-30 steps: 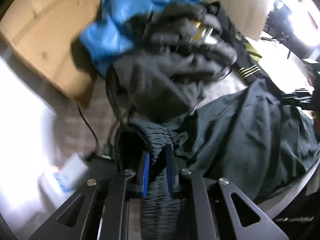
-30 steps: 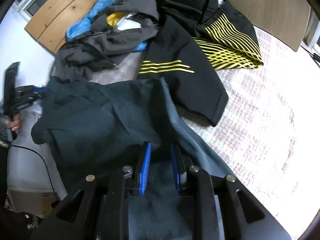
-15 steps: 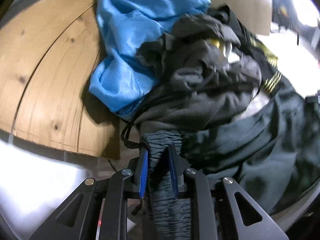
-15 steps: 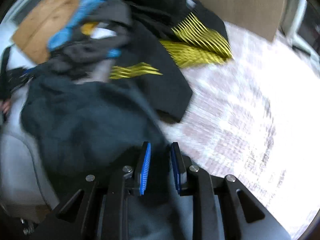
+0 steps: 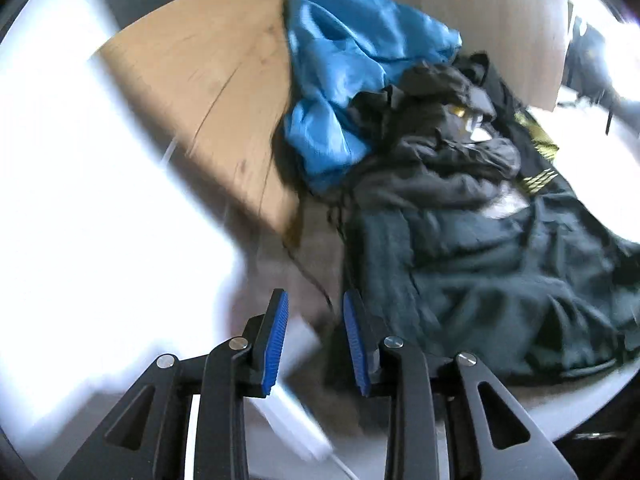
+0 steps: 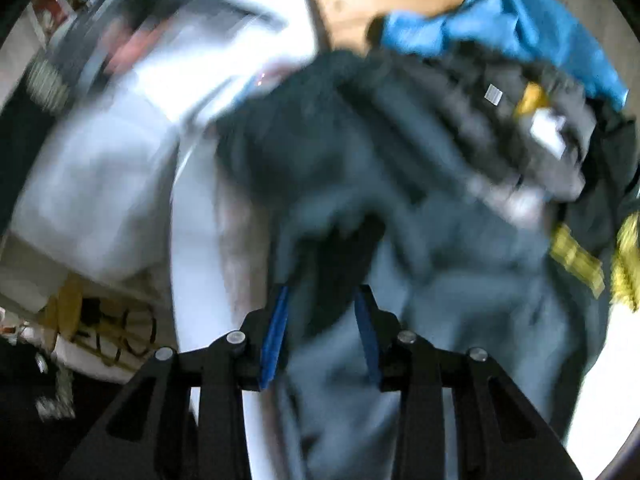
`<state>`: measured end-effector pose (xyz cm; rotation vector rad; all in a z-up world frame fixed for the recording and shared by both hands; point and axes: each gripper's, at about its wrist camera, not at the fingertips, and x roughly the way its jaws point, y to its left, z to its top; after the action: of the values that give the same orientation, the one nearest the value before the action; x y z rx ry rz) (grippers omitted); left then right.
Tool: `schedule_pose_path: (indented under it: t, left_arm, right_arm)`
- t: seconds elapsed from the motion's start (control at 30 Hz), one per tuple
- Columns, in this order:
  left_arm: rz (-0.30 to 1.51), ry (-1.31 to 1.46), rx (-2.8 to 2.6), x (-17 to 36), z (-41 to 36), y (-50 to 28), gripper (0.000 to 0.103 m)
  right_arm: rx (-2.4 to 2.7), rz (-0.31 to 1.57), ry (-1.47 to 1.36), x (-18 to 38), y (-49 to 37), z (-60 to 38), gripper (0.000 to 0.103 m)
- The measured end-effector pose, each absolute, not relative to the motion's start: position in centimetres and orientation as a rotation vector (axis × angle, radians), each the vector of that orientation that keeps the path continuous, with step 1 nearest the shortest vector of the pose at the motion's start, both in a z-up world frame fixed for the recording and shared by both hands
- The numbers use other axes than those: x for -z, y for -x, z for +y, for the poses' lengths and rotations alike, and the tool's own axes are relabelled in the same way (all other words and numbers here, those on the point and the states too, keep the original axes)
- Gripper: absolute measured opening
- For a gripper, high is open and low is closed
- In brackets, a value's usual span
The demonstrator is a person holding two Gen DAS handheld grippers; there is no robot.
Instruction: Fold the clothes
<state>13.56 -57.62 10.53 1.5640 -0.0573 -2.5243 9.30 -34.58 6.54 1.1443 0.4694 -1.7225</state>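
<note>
The left gripper [image 5: 314, 336] has just been opening and holds nothing; the dark green garment [image 5: 500, 280] lies beside it, below the heaped clothes. The right gripper [image 6: 322, 332] has also been opening, cloth between its jaws (contact unclear through blur). Clear both grippers fully before regrasping.

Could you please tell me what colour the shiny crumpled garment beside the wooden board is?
The shiny garment is bright blue, clearest in the left wrist view.
</note>
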Motion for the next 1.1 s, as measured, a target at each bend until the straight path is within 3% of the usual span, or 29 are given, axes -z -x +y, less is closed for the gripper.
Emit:
schedule_pose_path:
  t: [0.17,0.27,0.5,0.67,0.77,0.9,0.97,1.0,1.03,1.1]
  left_arm:
    - [0.221,-1.581,2.468,-5.5,-54.9,-19.7,0.028]
    - [0.477,-1.536,2.436,-3.2,-54.7,-21.2,0.028]
    - [0.813,-1.357,2.399,-1.1,-57.1,-21.2,0.036]
    - [0.897,-1.317,2.35,-0.1,-57.4,-21.6,0.037]
    - [0.921,-1.295,2.321,-0.4,-57.0,-22.5,0.037]
    - [0.875,-1.292,2.318,-0.7,-56.6,-21.6,0.045]
    - [0.892,-1.298,2.33,-0.3,-56.7,-20.7,0.041]
    - [0.89,-1.301,2.337,-0.2,-56.7,-20.2,0.033]
    - [0.863,-1.305,2.347,-0.2,-56.4,-19.7,0.024]
    - [0.827,-1.289,2.369,-0.8,-55.9,-19.5,0.02]
  right_arm:
    - [1.792,0.512,-1.025,-8.9,-3.1,-40.3,0.04]
    - [1.768,0.575,-0.989,-8.5,-0.8,-45.2,0.042]
    - [1.656,0.721,-1.013,-5.6,2.1,-53.2,0.043]
    - [1.601,0.74,-1.012,-5.8,3.2,-53.5,0.046]
    - [1.586,0.723,-1.009,-6.0,3.8,-53.2,0.059]
    - [1.57,0.73,-1.01,-5.2,4.4,-53.5,0.059]
    - [1.56,0.736,-0.998,-4.9,4.3,-54.0,0.059]
    - [1.552,0.731,-0.996,-4.8,4.3,-54.0,0.059]
    - [1.54,0.722,-0.997,-4.7,4.3,-53.9,0.058]
    - [1.52,0.702,-1.0,-4.6,4.5,-53.7,0.035]
